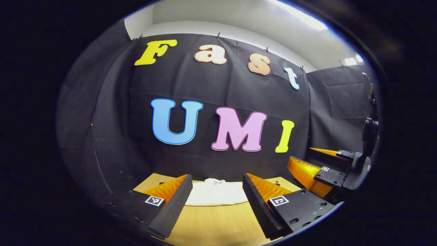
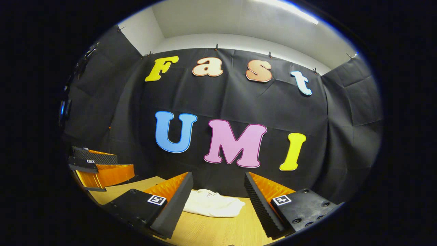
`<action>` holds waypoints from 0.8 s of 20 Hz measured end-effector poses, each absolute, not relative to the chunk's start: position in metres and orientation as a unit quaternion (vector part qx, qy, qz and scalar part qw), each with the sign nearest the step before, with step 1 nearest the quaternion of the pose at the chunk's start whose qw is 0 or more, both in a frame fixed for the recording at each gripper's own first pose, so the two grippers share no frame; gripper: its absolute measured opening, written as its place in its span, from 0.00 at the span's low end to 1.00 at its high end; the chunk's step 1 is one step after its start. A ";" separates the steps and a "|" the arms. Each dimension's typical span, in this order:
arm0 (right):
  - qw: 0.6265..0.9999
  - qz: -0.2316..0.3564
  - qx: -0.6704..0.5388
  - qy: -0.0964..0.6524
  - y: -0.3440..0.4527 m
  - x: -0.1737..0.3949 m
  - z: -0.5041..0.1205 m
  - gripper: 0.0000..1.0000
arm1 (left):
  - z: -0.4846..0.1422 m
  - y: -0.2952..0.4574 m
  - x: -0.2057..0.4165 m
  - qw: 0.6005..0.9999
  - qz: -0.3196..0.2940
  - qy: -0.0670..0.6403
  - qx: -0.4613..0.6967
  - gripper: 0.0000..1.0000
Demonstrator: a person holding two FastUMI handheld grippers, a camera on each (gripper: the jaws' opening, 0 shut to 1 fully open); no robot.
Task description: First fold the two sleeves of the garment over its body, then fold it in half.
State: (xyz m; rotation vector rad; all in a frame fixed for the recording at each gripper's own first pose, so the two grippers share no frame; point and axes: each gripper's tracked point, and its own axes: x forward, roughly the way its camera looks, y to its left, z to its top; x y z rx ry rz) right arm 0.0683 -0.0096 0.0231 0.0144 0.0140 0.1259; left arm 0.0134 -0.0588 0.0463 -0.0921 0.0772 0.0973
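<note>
garment [image 1: 215, 194] bottom centre on table [image 1: 211, 222], looks compact, maybe folded | left gripper [image 1: 215, 196] wide, empty | right gripper [image 2: 218, 201] wide, empty | both raised, apart from cloth | next: check fold, lower if needed

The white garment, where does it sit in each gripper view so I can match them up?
Left gripper view: white garment low centre, on the wooden table.
Right gripper view: garment low centre, on the table, bunched.
Shared landmark: the black cloth wall behind it.
</note>
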 end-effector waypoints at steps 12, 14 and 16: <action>0.995 0.096 0.013 0.030 -0.002 0.081 0.018 0.96 | 0.072 -0.039 0.012 0.993 0.114 0.031 0.010 0.96; 0.994 0.104 0.005 0.026 0.000 0.082 0.020 0.96 | 0.075 -0.037 0.009 0.992 0.121 0.031 0.014 0.96; 0.993 0.113 0.001 0.029 0.004 0.082 0.019 0.96 | 0.079 -0.035 0.008 0.991 0.128 0.026 0.019 0.96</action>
